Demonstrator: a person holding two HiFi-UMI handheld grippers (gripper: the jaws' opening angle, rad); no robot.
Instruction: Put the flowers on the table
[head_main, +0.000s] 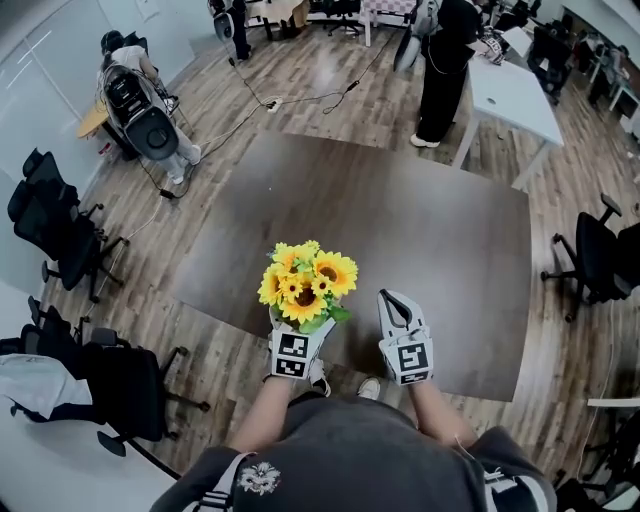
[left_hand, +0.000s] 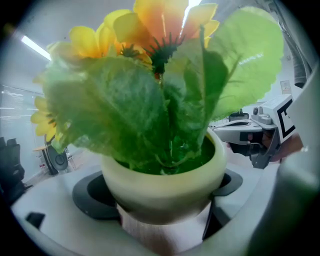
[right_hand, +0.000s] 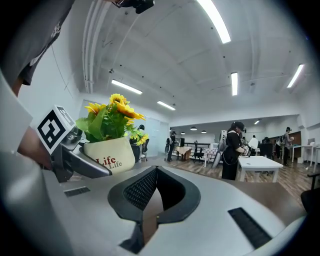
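Note:
A cream pot of yellow sunflowers (head_main: 305, 280) hangs over the near edge of the dark brown table (head_main: 430, 230). My left gripper (head_main: 298, 328) is shut on the pot. In the left gripper view the pot (left_hand: 165, 180) fills the space between the jaws, and green leaves (left_hand: 130, 105) hide most of what lies beyond. Just to the right, my right gripper (head_main: 398, 305) is shut with nothing in it. In the right gripper view its black pads (right_hand: 142, 190) meet with nothing between them, and the pot (right_hand: 110, 155) shows at the left.
Black office chairs (head_main: 60, 235) stand on the left and another chair (head_main: 600, 255) on the right. Beyond the brown table are a white table (head_main: 515, 90), a standing person (head_main: 445, 60), floor cables (head_main: 300, 100) and a wheeled machine (head_main: 140, 115).

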